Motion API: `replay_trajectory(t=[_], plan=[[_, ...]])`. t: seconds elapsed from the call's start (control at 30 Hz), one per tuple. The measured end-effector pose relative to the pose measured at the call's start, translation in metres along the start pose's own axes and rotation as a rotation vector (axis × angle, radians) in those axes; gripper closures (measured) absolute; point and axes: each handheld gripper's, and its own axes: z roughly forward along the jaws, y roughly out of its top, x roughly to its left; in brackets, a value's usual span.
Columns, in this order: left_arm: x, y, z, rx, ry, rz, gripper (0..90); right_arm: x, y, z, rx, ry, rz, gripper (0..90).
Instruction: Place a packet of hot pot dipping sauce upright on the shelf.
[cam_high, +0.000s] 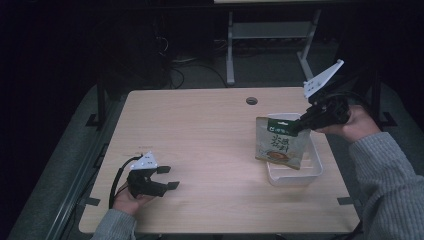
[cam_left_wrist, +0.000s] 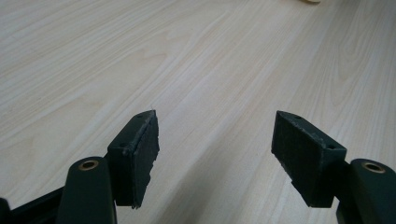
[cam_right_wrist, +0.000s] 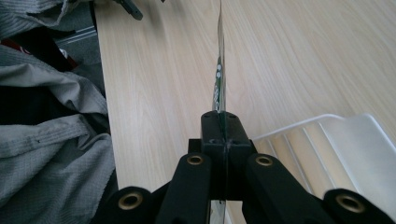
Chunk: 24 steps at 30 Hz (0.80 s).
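Right tool (cam_high: 302, 123) is clamped on the top edge of a green and beige food pouch (cam_high: 280, 143) with a dish printed on it, hanging upright over a white tray (cam_high: 316, 170) on the pale wooden table (cam_high: 200, 130), while the left tool (cam_high: 169, 177) rests there with jaws apart in a dark room.

Pouch (cam_high: 280, 142) above white tray (cam_high: 310, 172)

Unreadable white characters on pouch (cam_high: 280, 145)
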Motion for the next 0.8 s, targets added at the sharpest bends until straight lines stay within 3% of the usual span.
replay_trajectory(t=[0.8], plan=[[0.001, -0.001, 0.003, 0.013, 0.001, -0.006, 29.5, 0.004, -0.039, -0.023, -0.004, -0.002, 0.025, 89.7]])
